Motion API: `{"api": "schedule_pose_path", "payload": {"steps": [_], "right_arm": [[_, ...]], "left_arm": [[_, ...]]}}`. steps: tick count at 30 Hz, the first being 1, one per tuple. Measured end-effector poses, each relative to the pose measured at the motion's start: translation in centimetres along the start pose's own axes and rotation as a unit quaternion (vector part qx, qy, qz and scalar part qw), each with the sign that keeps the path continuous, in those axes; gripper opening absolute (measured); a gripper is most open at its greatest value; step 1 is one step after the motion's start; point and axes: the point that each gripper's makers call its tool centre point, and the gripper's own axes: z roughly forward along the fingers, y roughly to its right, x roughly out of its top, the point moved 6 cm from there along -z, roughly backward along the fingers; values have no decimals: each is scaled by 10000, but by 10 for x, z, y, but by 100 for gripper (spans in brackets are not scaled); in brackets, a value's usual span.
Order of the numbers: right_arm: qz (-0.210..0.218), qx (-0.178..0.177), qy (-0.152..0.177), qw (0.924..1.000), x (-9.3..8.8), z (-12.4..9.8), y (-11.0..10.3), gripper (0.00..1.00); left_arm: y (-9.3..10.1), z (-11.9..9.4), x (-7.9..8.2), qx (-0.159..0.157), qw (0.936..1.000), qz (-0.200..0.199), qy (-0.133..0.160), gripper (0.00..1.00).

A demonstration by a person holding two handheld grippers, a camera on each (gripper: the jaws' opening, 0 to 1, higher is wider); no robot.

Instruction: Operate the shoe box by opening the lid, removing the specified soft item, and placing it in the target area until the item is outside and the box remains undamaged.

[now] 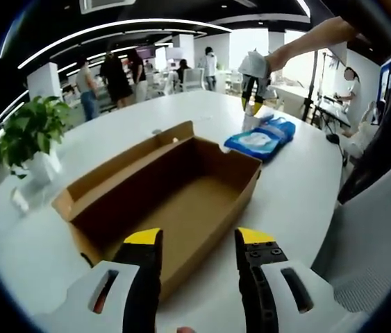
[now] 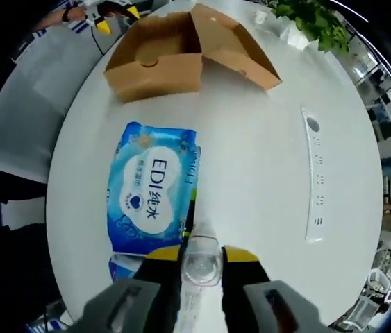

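1. The long white oval table [image 2: 264, 180] carries everything.
2. The open brown cardboard shoe box [image 1: 174, 191] sits empty, lid folded back, looking undamaged.
3. The blue plastic pack of wet wipes [image 2: 152, 186] lies outside, at the box's six o'clock in the right gripper view; placing looks nearly done.
4. The left gripper [image 1: 196, 243] hovers near the box, jaws apart, empty.
5. The right gripper [image 2: 201, 255] pinches a clear flap at the pack's edge; next it should let go.
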Motion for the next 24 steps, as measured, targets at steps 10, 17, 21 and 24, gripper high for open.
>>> {"api": "schedule_pose_path", "payload": {"steps": [10,17,21,24], "right_arm": [[39,-62,13,10000,-2,0,2,18],[14,-88,6,10000,-2,0,2,18],[22,-111,0,9999,-2,-1,2,18],[40,-109,4,9999,-2,-1,1,19]], "left_arm": [[0,1,0,-3,10000,-8,3,42],[1,1,-1,-23,10000,-14,-8,42],[0,1,-1,-18,10000,-24,2,42],[0,1,-2,-32,10000,-28,-7,42]]}}
